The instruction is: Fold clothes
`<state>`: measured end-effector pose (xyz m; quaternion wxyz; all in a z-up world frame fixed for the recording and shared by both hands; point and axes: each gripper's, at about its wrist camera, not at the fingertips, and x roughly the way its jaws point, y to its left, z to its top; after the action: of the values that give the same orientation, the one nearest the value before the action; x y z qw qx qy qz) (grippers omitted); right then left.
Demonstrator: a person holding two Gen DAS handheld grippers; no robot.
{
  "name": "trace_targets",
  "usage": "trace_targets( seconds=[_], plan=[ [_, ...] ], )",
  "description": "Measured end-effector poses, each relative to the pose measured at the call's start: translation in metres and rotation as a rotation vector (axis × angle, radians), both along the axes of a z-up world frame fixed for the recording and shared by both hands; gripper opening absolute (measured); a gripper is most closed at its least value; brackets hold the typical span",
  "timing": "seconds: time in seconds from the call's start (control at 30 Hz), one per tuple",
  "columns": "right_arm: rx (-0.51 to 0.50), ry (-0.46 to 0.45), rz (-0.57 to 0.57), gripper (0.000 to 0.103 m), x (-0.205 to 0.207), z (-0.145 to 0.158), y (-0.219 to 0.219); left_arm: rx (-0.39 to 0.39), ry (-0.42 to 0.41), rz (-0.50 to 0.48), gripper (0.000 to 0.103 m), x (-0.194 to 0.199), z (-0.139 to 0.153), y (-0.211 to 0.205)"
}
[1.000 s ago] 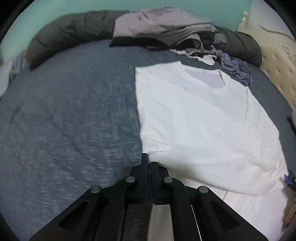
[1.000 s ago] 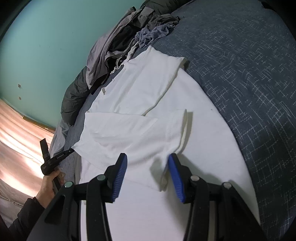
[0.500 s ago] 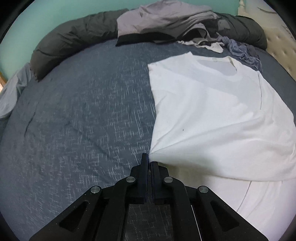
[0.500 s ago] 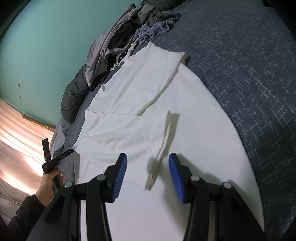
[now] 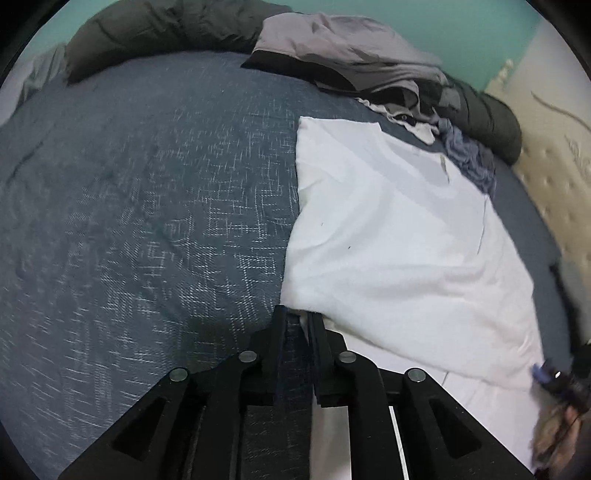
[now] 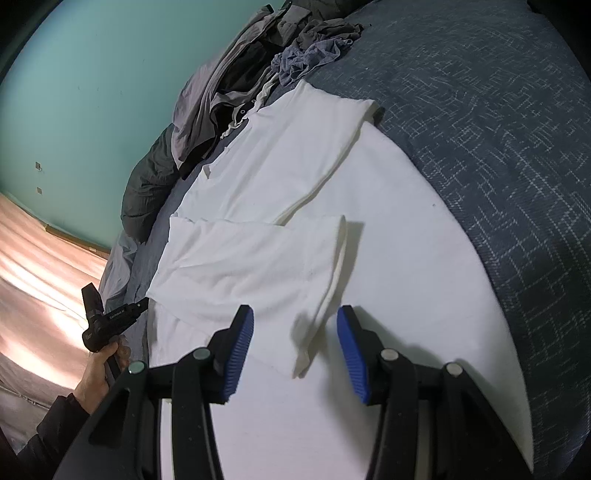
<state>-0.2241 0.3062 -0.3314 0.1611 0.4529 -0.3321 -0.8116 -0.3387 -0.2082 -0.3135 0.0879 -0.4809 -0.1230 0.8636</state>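
A white T-shirt [image 5: 406, 240] lies flat on the dark blue bedspread [image 5: 129, 221]. One side of it is folded over as a flap [image 6: 251, 266] lying across the body of the T-shirt [image 6: 388, 258]. My left gripper [image 5: 297, 315] sits at the flap's outer corner. Its jaws are opening, with a narrow gap showing and the cloth corner just at the tips. In the right wrist view the left gripper [image 6: 142, 304] touches that corner from the bed's edge. My right gripper [image 6: 295, 332] hovers open over the flap's free hem, pads clear of the cloth.
A heap of grey and dark clothes [image 5: 343, 48] and a crumpled blue-grey garment [image 6: 314, 55] lie at the head of the bed against a rolled dark duvet [image 5: 155, 29]. A cream padded headboard [image 5: 554, 147] stands beyond. Wooden floor [image 6: 37, 258] lies past the bed's edge.
The left gripper's jaws have parted slightly after being shut on the flap's corner. The flap slid a little toward the left gripper and settled flatter. The right gripper stayed put.
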Motion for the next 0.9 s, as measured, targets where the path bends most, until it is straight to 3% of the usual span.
trace_targets(
  seconds=[0.13,0.3,0.5,0.6,0.67,0.9],
  plan=[
    [0.003,-0.001,0.002,0.048,0.000,-0.001,-0.001,0.041,-0.001,0.007,0.012,-0.007,-0.003,0.001],
    [0.001,-0.001,0.005,0.048,0.000,-0.001,0.000,-0.014,-0.016,0.008,0.003,-0.014,-0.004,0.005],
    [0.000,0.002,0.009,0.048,0.000,0.000,-0.001,-0.251,0.007,0.010,0.000,-0.014,0.014,0.010],
    [0.001,0.000,0.009,0.048,0.000,-0.001,-0.002,-0.295,-0.008,0.000,0.000,-0.018,0.012,0.008],
    [-0.002,-0.001,0.007,0.048,0.000,-0.001,-0.002,-0.290,-0.004,0.001,0.000,-0.017,0.012,0.007],
    [-0.004,-0.003,0.007,0.048,0.001,-0.001,-0.002,-0.125,0.020,0.045,0.002,-0.009,0.010,-0.005]
  ],
)
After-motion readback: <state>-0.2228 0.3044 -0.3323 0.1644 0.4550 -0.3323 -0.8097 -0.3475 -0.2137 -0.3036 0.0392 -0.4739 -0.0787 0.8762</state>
